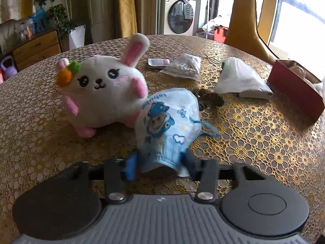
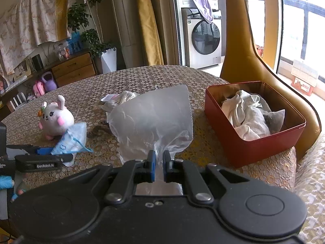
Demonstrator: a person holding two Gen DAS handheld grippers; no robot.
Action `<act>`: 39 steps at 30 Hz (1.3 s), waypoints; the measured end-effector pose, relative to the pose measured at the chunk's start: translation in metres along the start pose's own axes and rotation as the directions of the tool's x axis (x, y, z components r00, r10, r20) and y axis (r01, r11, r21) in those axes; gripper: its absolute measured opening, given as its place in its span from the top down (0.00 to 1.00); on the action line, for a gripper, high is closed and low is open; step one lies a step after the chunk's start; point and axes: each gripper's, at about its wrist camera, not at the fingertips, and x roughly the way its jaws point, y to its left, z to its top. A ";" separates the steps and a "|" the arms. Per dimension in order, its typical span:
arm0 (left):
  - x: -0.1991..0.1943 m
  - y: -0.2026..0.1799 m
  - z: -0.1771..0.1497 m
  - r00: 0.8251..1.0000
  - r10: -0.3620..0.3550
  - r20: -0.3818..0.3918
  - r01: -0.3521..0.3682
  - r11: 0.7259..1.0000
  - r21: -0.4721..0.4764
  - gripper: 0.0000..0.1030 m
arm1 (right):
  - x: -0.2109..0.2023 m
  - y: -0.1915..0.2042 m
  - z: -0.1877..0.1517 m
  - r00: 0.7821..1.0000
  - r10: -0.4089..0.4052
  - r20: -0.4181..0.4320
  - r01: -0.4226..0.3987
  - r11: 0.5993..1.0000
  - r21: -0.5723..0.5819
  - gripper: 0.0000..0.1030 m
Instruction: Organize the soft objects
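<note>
A washing machine (image 2: 205,38) with a cloth draped over it, potted plants (image 2: 85,20) and a wooden cabinet (image 2: 73,69).

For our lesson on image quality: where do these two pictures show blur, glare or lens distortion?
Left wrist view: the face mask and the left gripper around it are smeared by motion blur; the window is blown out. Right wrist view: sharper; the table edge bows from the fisheye; the window glares white.
</note>
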 end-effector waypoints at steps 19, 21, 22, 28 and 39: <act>-0.046 -0.025 0.036 0.988 -0.134 0.082 0.134 0.991 0.012 0.89 | -0.026 -0.009 0.013 0.997 -0.003 0.073 0.002 1.000 0.010 0.94; -0.051 -0.036 0.044 0.983 -0.159 0.089 0.157 0.987 0.030 0.89 | -0.031 -0.014 0.019 0.996 -0.009 0.091 0.008 1.000 0.010 0.94; -0.054 -0.043 0.050 0.981 -0.173 0.091 0.170 0.985 0.040 0.89 | -0.033 -0.017 0.023 0.995 -0.013 0.099 0.012 1.000 0.013 0.94; -0.057 -0.090 0.081 0.964 -0.250 0.095 0.242 0.966 0.093 0.88 | -0.037 -0.043 0.046 0.988 -0.065 0.139 0.058 0.997 0.052 0.94; -0.035 -0.199 0.127 0.930 -0.360 0.077 0.338 0.917 0.209 0.88 | -0.016 -0.112 0.074 0.976 -0.158 0.147 0.133 0.977 0.166 0.94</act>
